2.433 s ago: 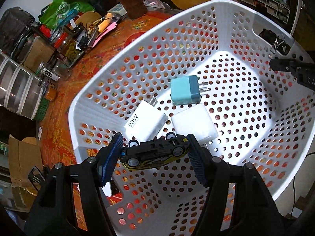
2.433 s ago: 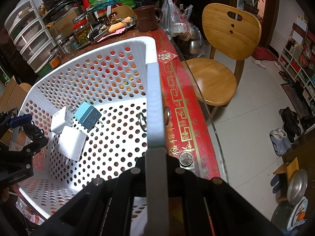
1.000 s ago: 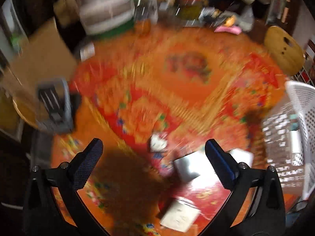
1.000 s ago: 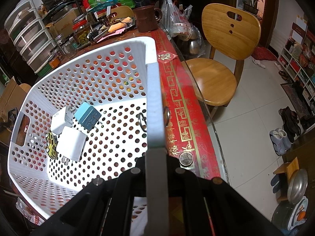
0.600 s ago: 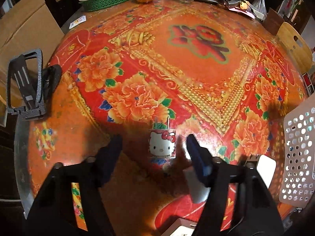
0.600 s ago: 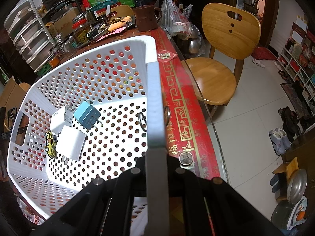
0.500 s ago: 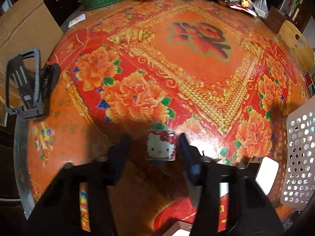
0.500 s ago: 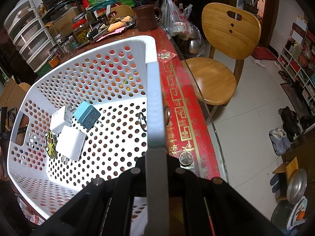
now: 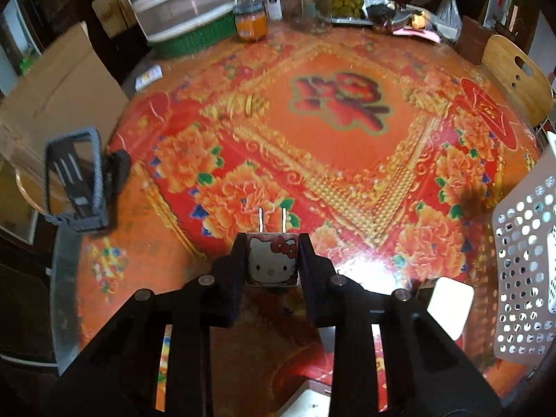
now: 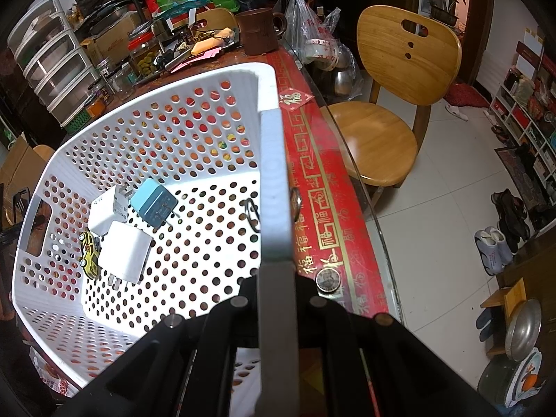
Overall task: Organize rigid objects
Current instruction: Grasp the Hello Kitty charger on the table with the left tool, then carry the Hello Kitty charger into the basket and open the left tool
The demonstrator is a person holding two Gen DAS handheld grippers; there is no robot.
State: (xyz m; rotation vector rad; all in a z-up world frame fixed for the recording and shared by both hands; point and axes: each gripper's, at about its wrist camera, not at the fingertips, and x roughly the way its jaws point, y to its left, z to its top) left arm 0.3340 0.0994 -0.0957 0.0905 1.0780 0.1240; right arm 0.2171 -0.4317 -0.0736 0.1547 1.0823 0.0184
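Observation:
My left gripper point(image 9: 272, 255) is shut on a Hello Kitty plug charger point(image 9: 272, 264), prongs pointing away, just above the red floral table. A white charger point(image 9: 450, 307) lies on the table to its right, beside the white perforated basket point(image 9: 521, 278). My right gripper point(image 10: 277, 278) is shut on the basket's rim point(image 10: 274, 187). Inside the basket lie a blue charger point(image 10: 153, 206), two white chargers point(image 10: 125, 255) and a yellow toy car point(image 10: 89, 255).
A black phone stand point(image 9: 74, 187) sits at the table's left edge. Jars and a drawer unit point(image 9: 184, 3) line the far side. A white item point(image 9: 305, 405) shows at the near edge. A wooden chair point(image 10: 392, 104) stands beyond the table's glass edge.
The left gripper let go of the toy car in the basket, swung out over the table, and closed on the Hello Kitty charger. The right gripper has kept hold of the basket rim.

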